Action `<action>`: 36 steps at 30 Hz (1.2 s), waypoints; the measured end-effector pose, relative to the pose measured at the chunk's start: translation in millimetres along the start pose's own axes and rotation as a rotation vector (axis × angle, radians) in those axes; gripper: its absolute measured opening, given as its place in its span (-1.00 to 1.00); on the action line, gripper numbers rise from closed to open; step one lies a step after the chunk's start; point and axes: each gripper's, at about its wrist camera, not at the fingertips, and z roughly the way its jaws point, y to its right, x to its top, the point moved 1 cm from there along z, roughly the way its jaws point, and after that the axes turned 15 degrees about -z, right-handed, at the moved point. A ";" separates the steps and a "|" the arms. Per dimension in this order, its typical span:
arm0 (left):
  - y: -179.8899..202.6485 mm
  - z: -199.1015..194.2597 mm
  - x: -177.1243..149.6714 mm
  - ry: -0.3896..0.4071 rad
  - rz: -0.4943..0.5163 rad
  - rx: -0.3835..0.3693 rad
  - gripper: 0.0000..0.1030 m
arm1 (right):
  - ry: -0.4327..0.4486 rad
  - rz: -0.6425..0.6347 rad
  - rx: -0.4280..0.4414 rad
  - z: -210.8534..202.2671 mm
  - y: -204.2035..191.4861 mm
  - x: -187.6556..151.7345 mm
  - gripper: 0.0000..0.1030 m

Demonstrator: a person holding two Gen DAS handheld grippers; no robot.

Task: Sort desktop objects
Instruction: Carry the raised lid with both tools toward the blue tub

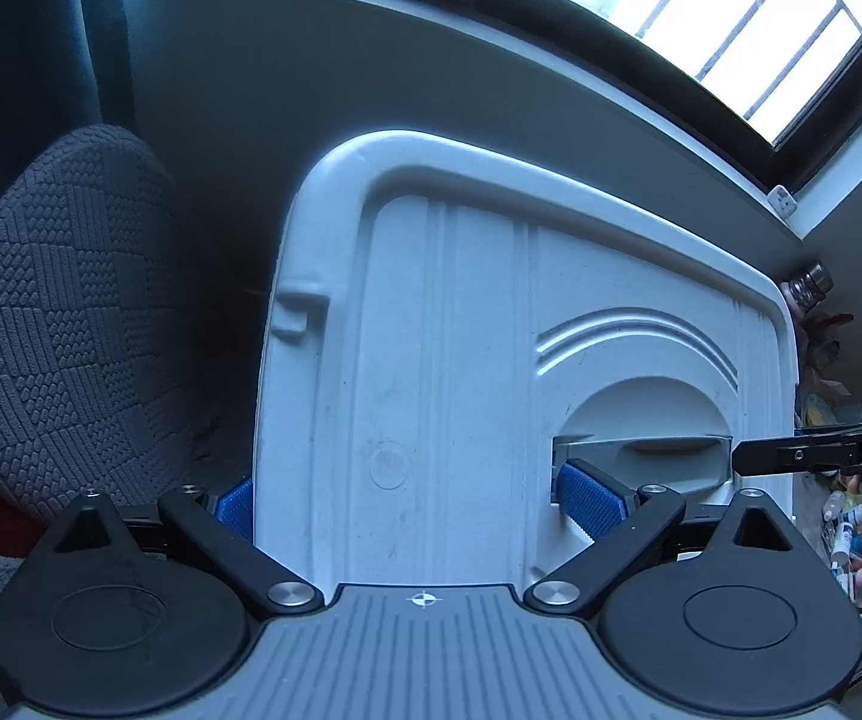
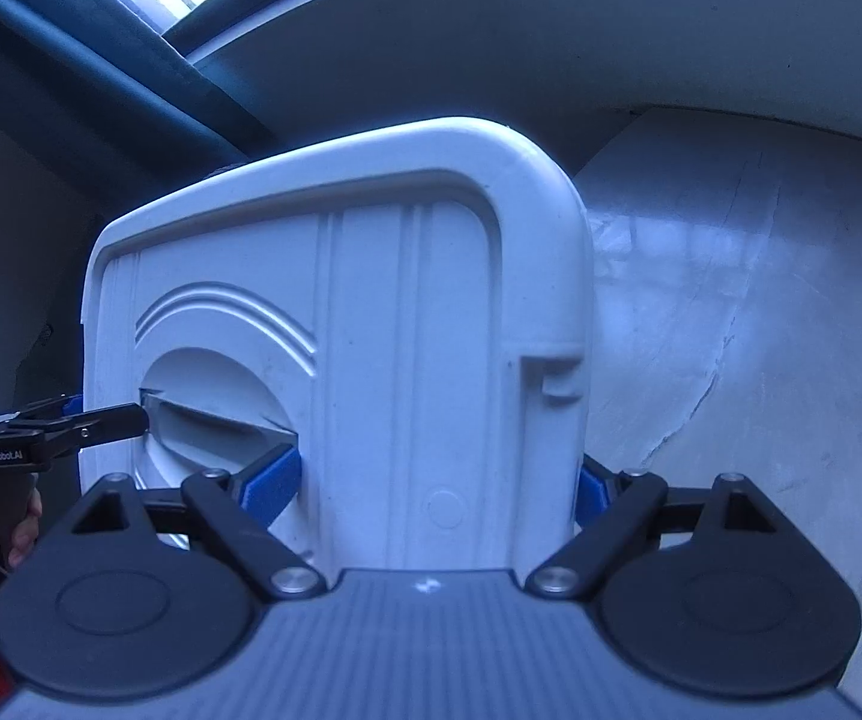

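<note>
A large white plastic lid (image 1: 467, 360) with a recessed handle fills both views, held up in the air; it also fills the right wrist view (image 2: 371, 348). My left gripper (image 1: 419, 501) is shut on its near edge, one blue pad (image 1: 590, 498) in the handle recess, the other (image 1: 236, 504) at the lid's left side. My right gripper (image 2: 437, 483) is shut on the lid's other half, one blue pad (image 2: 272, 480) in the recess, the other (image 2: 593, 489) at its right side. Each gripper shows in the other's view.
A dark textured cushion (image 1: 53, 324) lies at the left. Small bottles and clutter (image 1: 851, 540) lie at the far right below. A grey wall and window (image 1: 731, 18) are behind. A pale marble-like surface (image 2: 731, 330) is at the right.
</note>
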 end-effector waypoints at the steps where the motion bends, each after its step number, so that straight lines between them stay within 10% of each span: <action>1: 0.5 -3.5 0.1 0.002 0.002 -0.002 0.90 | 0.005 -0.003 -0.002 -1.5 -3.6 0.1 0.74; 18: -16.0 -63.5 -49.4 0.056 -0.001 0.025 0.90 | 0.040 -0.049 0.029 -31.3 -30.0 -60.9 0.74; 36: -4.2 -148.9 -242.8 0.102 -0.044 0.056 0.90 | 0.033 -0.109 0.072 -86.0 -14.5 -218.3 0.74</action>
